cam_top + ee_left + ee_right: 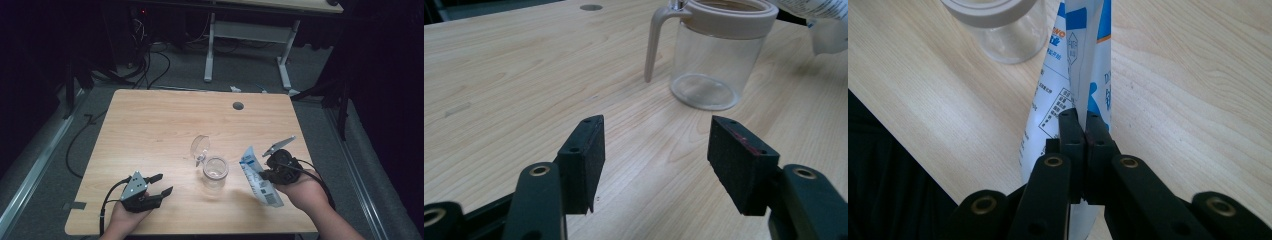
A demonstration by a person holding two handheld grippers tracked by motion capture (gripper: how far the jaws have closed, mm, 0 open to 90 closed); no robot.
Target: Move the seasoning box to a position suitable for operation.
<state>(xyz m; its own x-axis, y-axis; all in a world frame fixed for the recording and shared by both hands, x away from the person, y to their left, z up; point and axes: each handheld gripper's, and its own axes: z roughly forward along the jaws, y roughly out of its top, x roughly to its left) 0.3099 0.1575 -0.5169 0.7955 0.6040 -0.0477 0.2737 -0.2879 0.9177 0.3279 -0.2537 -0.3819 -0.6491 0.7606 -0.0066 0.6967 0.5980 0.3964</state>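
The right tool is pinching a white-and-blue pouch just beside the clear lidded jar, while the left tool is resting spread on the surface.

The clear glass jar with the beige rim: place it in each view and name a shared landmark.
High view: clear glass jar with the beige rim, centre of the table, lid open.
Left gripper view: upper right, beyond the open jaws.
Right gripper view: top left, beside the blue-and-white printed pouch.
Shared landmark: that pouch.
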